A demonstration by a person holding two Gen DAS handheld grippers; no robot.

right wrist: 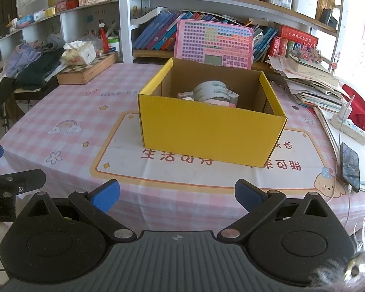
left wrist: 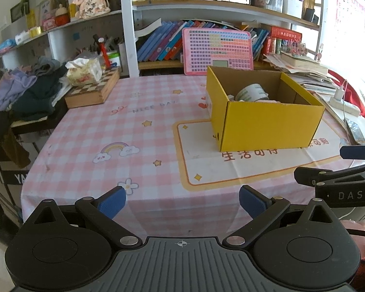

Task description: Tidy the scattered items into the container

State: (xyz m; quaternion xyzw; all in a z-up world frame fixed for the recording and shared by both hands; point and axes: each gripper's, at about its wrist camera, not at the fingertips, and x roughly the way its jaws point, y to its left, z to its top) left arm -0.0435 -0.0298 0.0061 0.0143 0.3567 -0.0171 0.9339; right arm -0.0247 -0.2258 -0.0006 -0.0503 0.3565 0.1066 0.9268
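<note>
Seemingly nothing left loose on desk (right wrist: 68, 112); tape (right wrist: 213, 91) seen inside box (right wrist: 211, 133), centre. Left tongs (left wrist: 182, 203), right tongs (right wrist: 177, 196) held agape, empty. Desk edges best checked before stopping.

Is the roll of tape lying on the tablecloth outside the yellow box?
No, the roll of tape sits inside the yellow box, above other small items there.

Yellow box (left wrist: 267, 124) on table, left gripper (left wrist: 182, 203) spread
</note>
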